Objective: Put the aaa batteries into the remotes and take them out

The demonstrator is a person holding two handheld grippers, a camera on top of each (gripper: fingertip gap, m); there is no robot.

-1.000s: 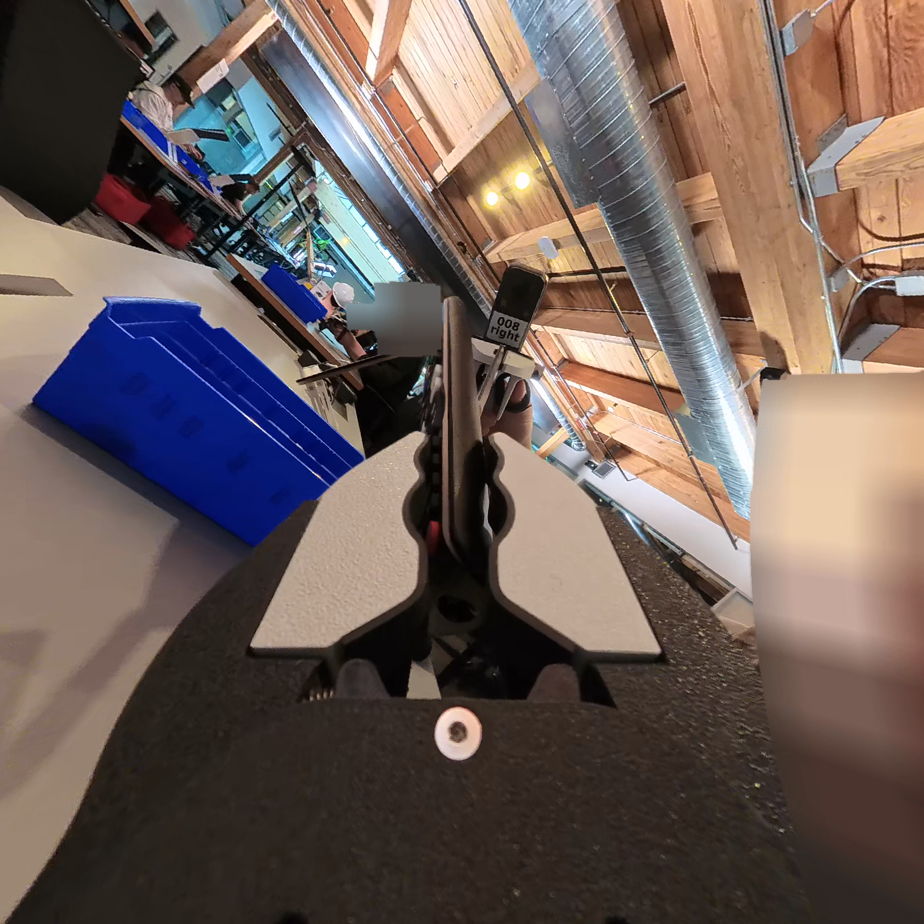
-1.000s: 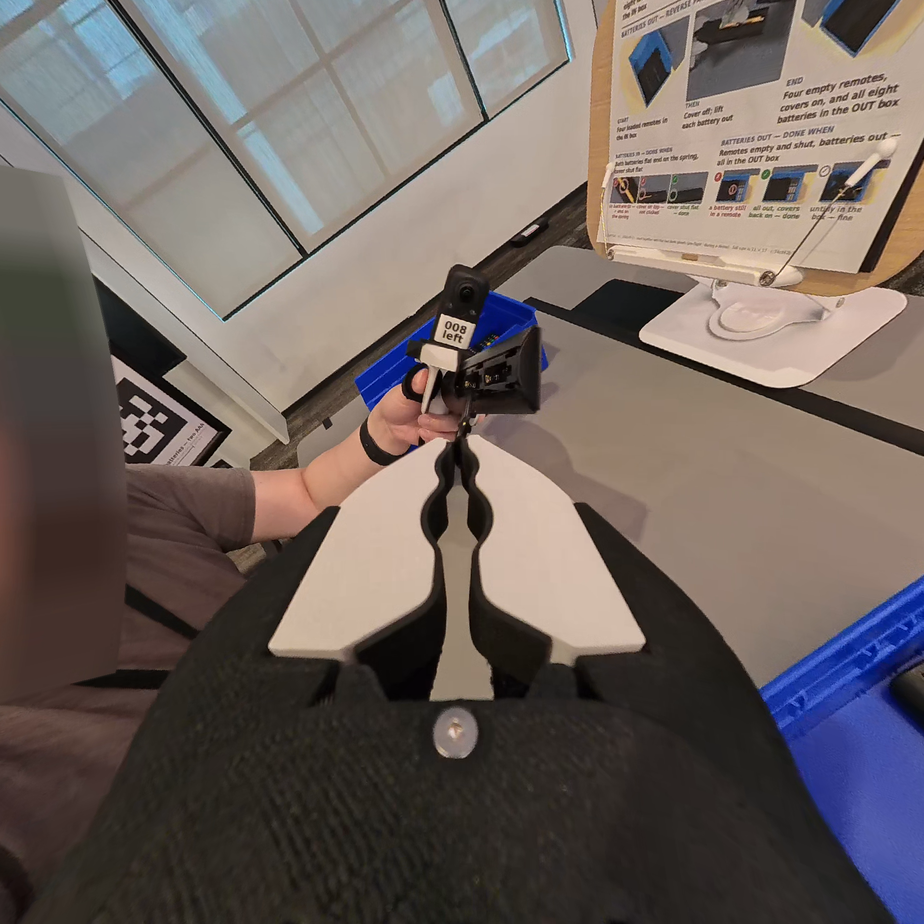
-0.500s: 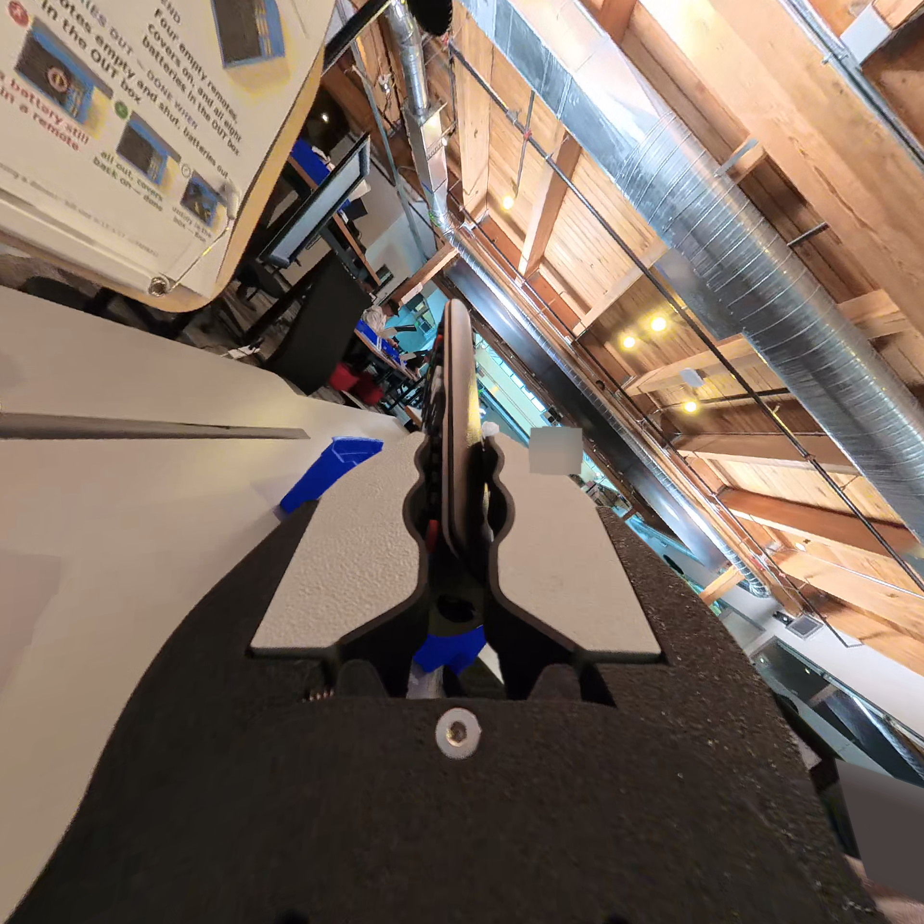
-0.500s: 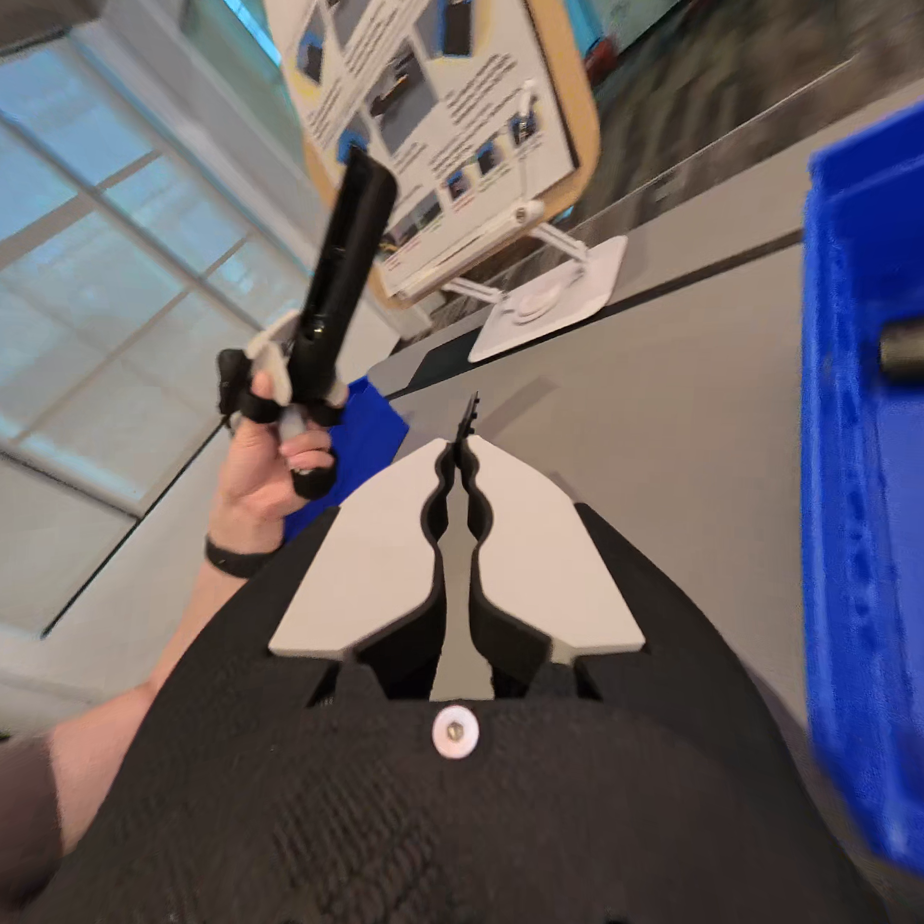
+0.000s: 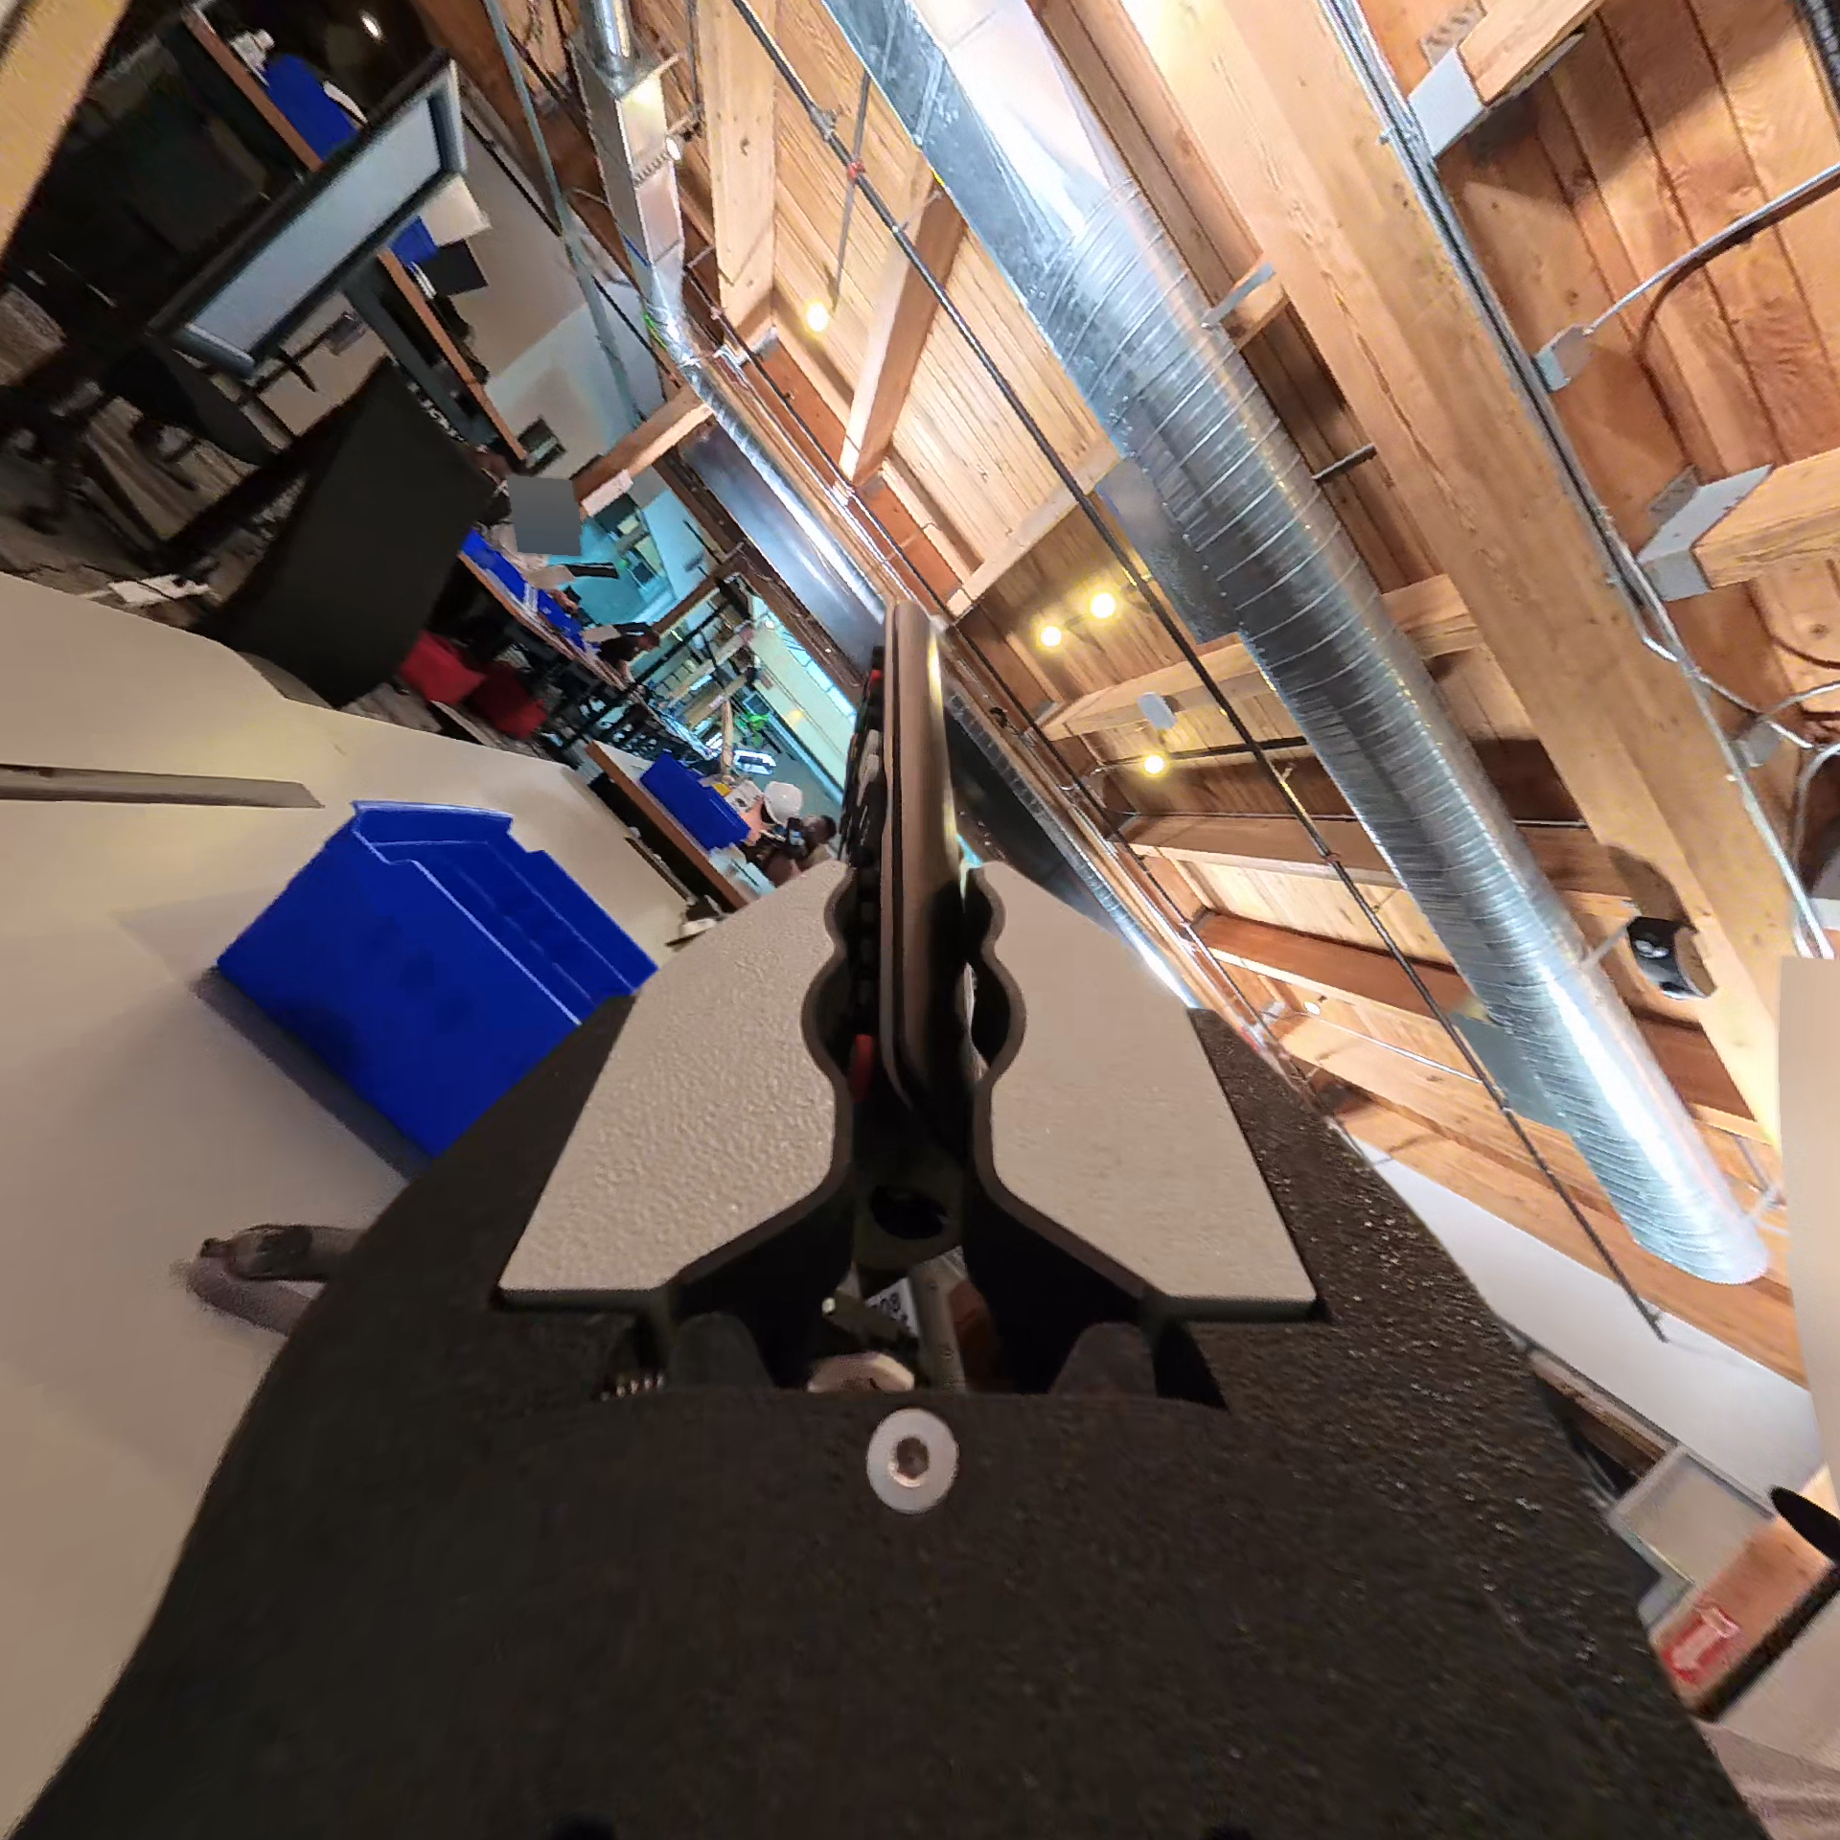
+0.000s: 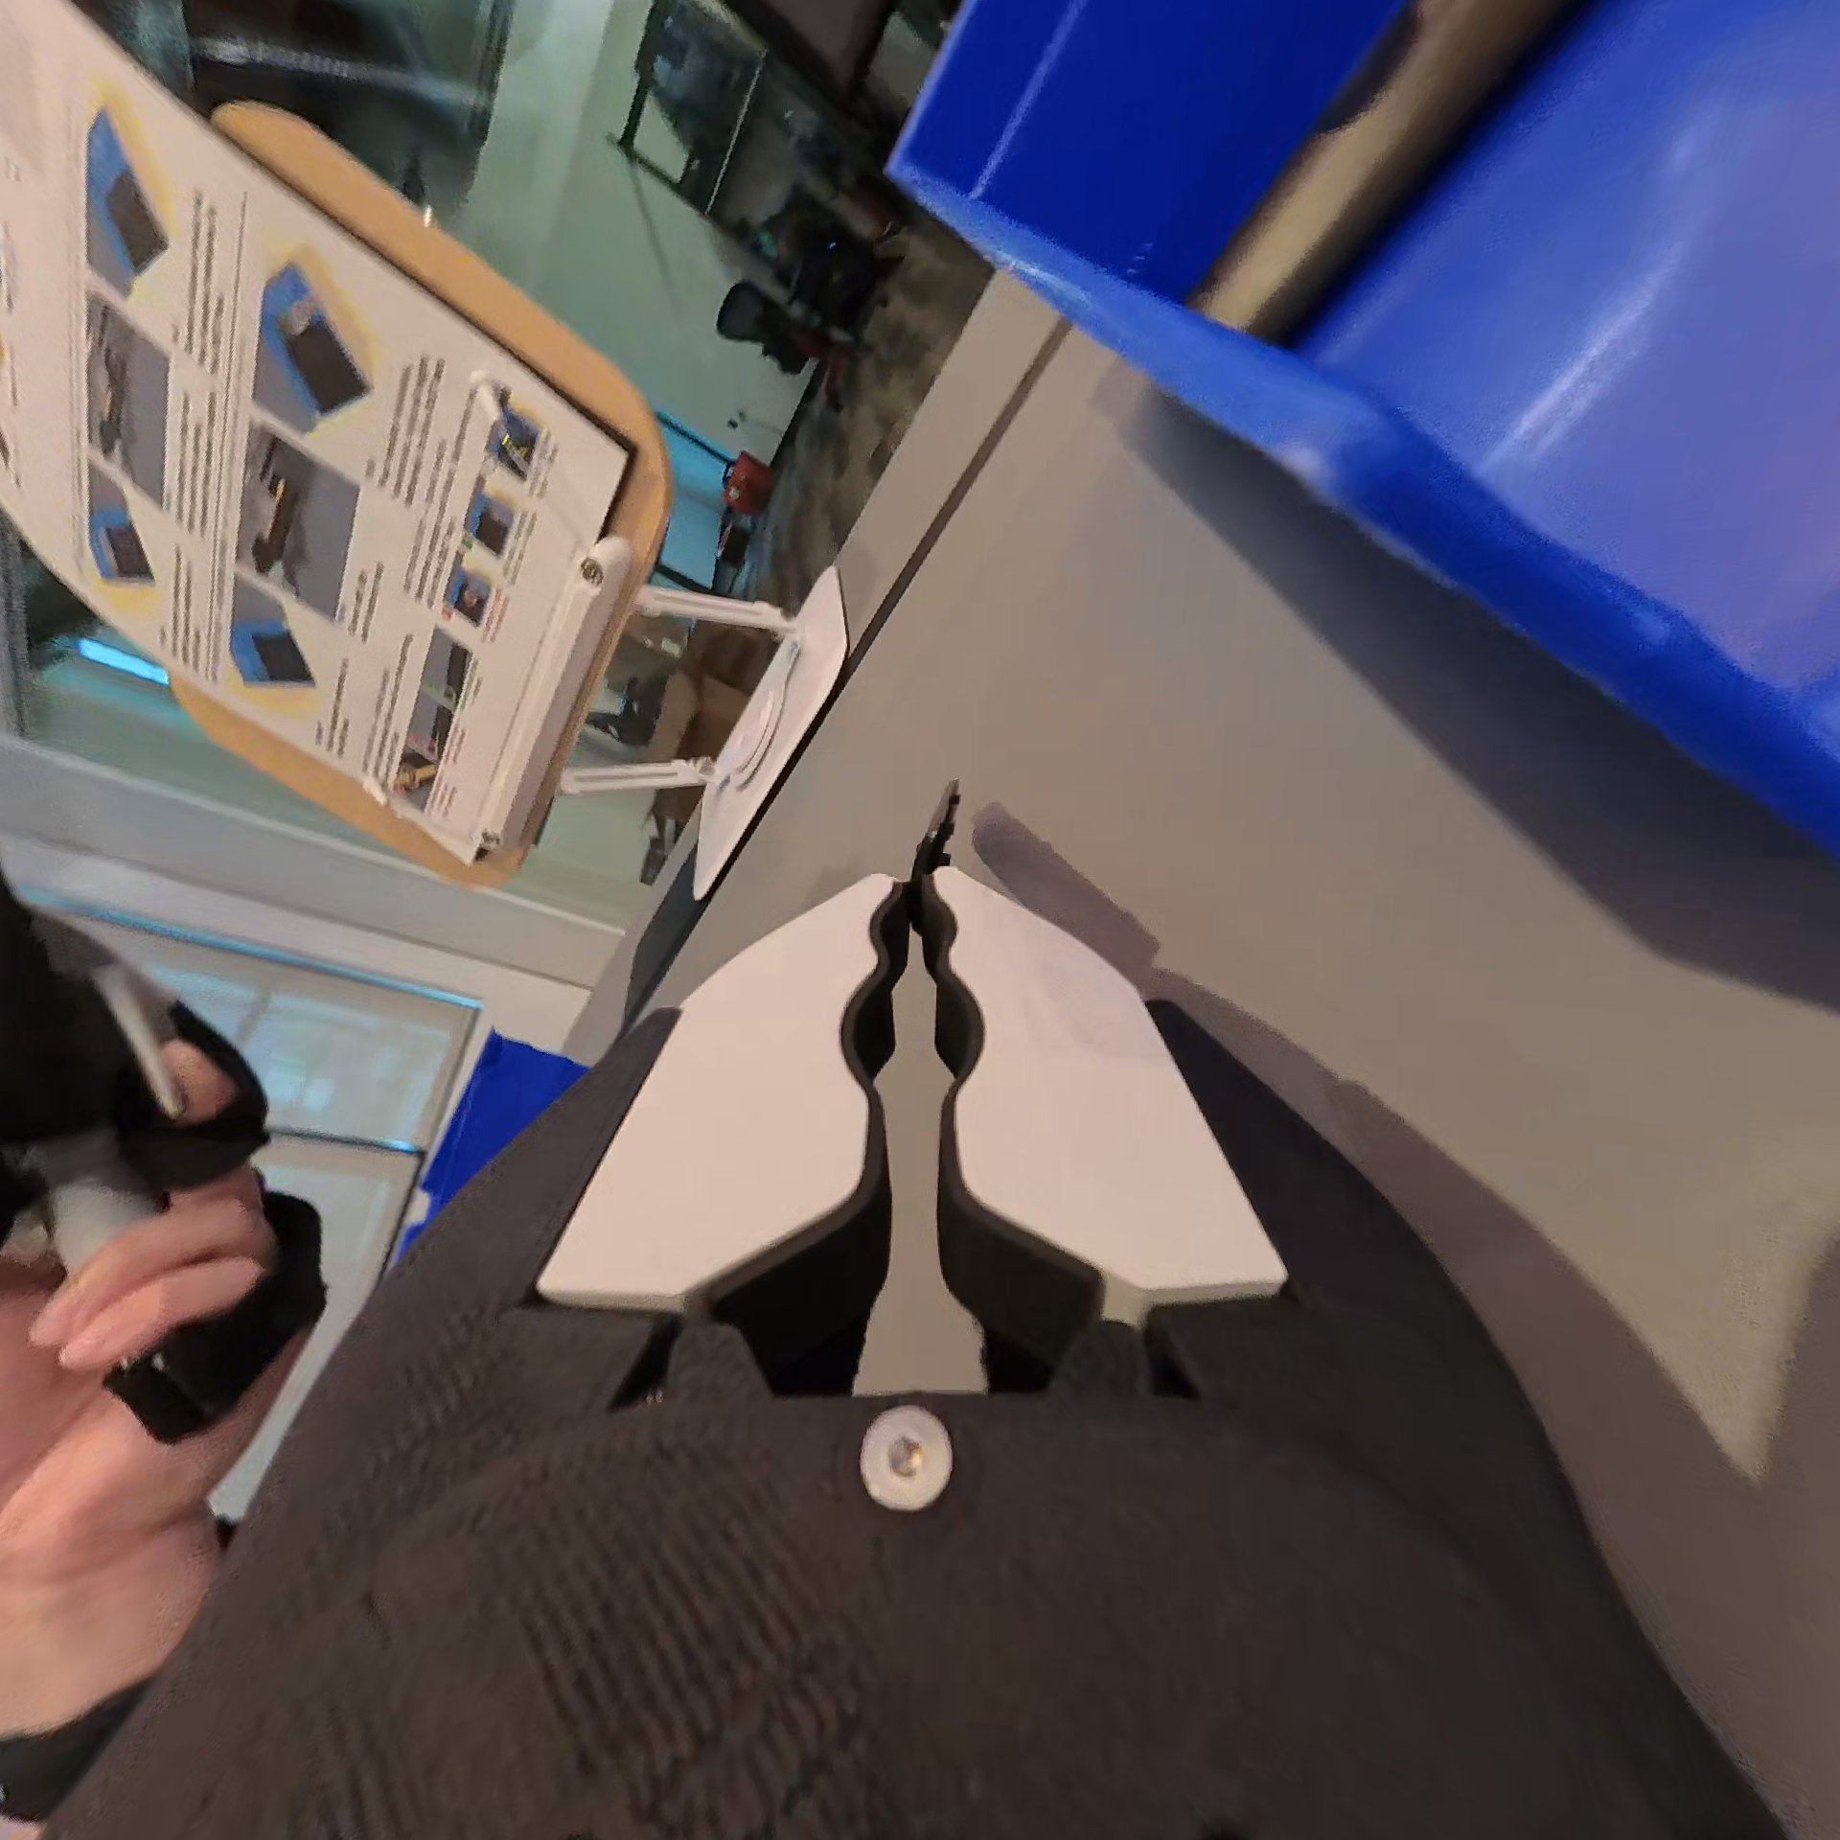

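Note:
In the left wrist view my left gripper [image 5: 901, 881] is shut on a black remote [image 5: 911, 757]. I see the remote edge-on, sticking out past the fingertips, tilted up toward the ceiling. In the right wrist view my right gripper [image 6: 921, 881] is shut on a thin black flat piece [image 6: 941, 831], also edge-on, with its tip poking out beyond the fingertips. The right gripper is over the grey table [image 6: 1245, 797], close to a blue bin [image 6: 1553, 418] at the upper right. No batteries show in either view.
A second blue bin [image 5: 418, 961] stands on the grey table [image 5: 119, 1095] left of my left gripper. An instruction board on a white stand [image 6: 329, 398] stands at the table's far side. The person's hand [image 6: 129, 1294] is at the left edge.
Both views have swung and tilted. The right gripper has come close to the blue bin at its right, and the left gripper has left that view. Both grippers stay shut on their loads.

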